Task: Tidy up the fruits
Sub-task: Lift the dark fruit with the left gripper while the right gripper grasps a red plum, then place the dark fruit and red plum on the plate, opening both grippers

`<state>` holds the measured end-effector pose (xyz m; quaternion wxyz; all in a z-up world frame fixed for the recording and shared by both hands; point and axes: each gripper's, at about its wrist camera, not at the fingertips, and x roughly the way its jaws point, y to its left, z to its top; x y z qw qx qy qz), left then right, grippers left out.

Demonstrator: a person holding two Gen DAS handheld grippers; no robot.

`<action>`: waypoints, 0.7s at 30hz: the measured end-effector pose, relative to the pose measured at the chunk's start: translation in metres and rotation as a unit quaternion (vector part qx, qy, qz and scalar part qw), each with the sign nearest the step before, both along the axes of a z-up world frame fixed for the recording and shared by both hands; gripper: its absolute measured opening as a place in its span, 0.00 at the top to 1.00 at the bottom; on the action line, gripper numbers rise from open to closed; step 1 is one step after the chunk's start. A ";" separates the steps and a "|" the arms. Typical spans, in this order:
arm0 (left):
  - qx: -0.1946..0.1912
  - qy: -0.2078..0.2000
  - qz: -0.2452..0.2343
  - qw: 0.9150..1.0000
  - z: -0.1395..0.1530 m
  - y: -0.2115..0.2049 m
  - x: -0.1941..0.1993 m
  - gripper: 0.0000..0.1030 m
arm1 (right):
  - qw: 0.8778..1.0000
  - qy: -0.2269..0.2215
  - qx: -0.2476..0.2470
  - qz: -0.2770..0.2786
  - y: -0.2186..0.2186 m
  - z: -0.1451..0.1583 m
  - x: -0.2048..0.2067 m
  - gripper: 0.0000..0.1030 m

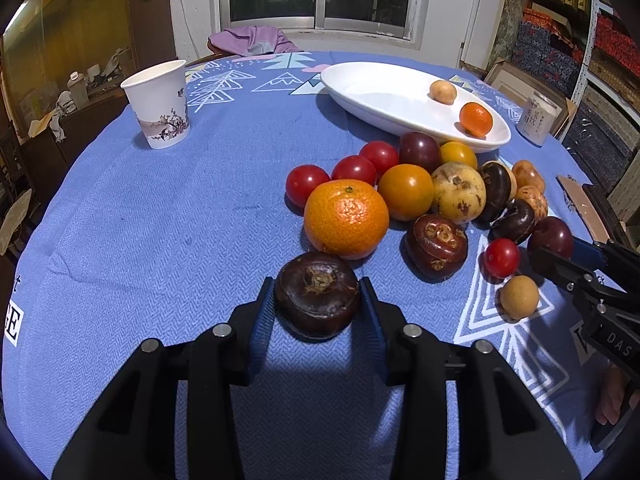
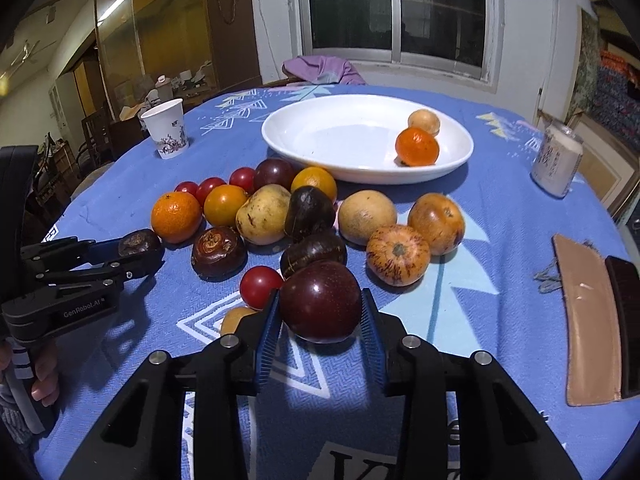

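Observation:
My left gripper (image 1: 318,294) is shut on a dark brown water chestnut (image 1: 318,296) that rests on the blue tablecloth (image 1: 160,240), just in front of a mandarin (image 1: 346,216). My right gripper (image 2: 320,304) is shut on a dark red plum (image 2: 320,300) at the near edge of the fruit pile, beside a cherry tomato (image 2: 260,286). Behind the pile stands a white plate (image 2: 340,136) holding a small mandarin (image 2: 417,147) and a tan longan (image 2: 424,121). The pile holds several tomatoes, chestnuts and yellowish fruits. In the left wrist view the right gripper (image 1: 560,256) comes in from the right.
A paper cup (image 1: 158,104) stands at the far left of the table and a drink can (image 2: 556,164) at the far right. A brown case (image 2: 588,324) lies near the right edge. A purple cloth (image 2: 324,70) hangs behind the table. A hand (image 2: 40,376) holds the left gripper's handle.

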<state>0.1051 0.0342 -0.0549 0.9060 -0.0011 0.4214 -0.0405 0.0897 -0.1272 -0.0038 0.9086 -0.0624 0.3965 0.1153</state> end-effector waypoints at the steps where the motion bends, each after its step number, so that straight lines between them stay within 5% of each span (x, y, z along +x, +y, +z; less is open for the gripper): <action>1: 0.000 -0.005 0.000 1.000 0.001 0.000 -0.001 0.61 | 1.000 -0.006 -0.003 -0.001 0.000 0.001 -0.002 0.61; 14: -0.015 -0.093 -0.001 0.996 0.036 0.002 -0.024 0.61 | 0.998 -0.057 0.021 -0.032 -0.021 0.026 -0.011 0.62; 21: -0.017 -0.109 -0.011 0.994 0.082 -0.004 0.009 0.61 | 0.994 -0.073 0.060 -0.049 -0.045 0.064 0.007 0.62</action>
